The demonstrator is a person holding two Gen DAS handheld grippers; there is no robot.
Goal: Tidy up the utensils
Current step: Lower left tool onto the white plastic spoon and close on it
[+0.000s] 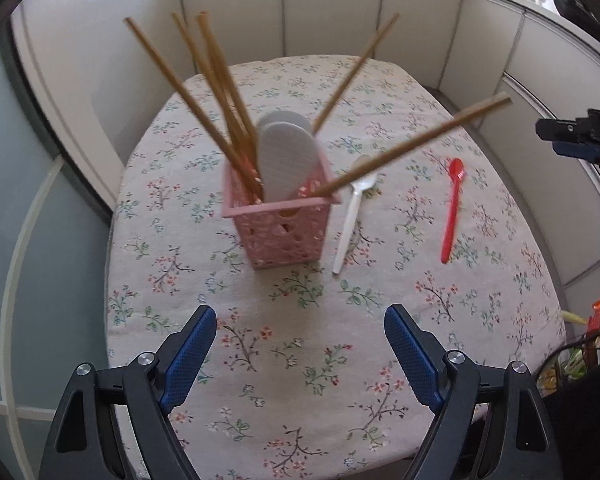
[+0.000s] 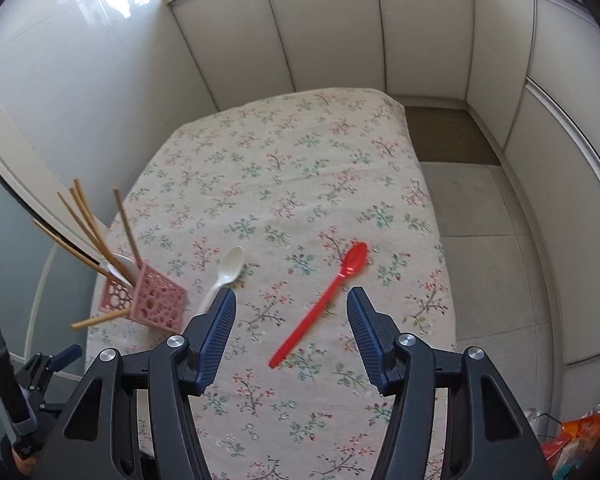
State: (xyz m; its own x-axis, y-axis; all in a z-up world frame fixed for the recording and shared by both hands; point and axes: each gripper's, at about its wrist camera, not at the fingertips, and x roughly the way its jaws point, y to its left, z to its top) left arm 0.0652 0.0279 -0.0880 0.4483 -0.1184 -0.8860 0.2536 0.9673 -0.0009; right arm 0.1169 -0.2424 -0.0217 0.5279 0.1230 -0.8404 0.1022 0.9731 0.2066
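A pink perforated holder (image 1: 284, 228) stands on the floral tablecloth (image 1: 300, 360). It holds several wooden chopsticks (image 1: 220, 120) and white flat utensils (image 1: 286, 160). A white spoon (image 1: 352, 216) lies just right of the holder, and a red spoon (image 1: 452, 212) lies further right. My left gripper (image 1: 300, 344) is open and empty, hovering in front of the holder. My right gripper (image 2: 292, 312) is open and empty above the red spoon (image 2: 320, 304), whose handle lies between the fingers. The white spoon (image 2: 224, 276) and holder (image 2: 148, 300) are to its left.
The table (image 2: 300, 160) sits against white panelled walls (image 2: 320, 32). A grey floor gap (image 2: 480, 240) runs along its right side. Colourful bags (image 2: 572, 440) lie at the lower right. The right gripper shows at the left wrist view's right edge (image 1: 580, 136).
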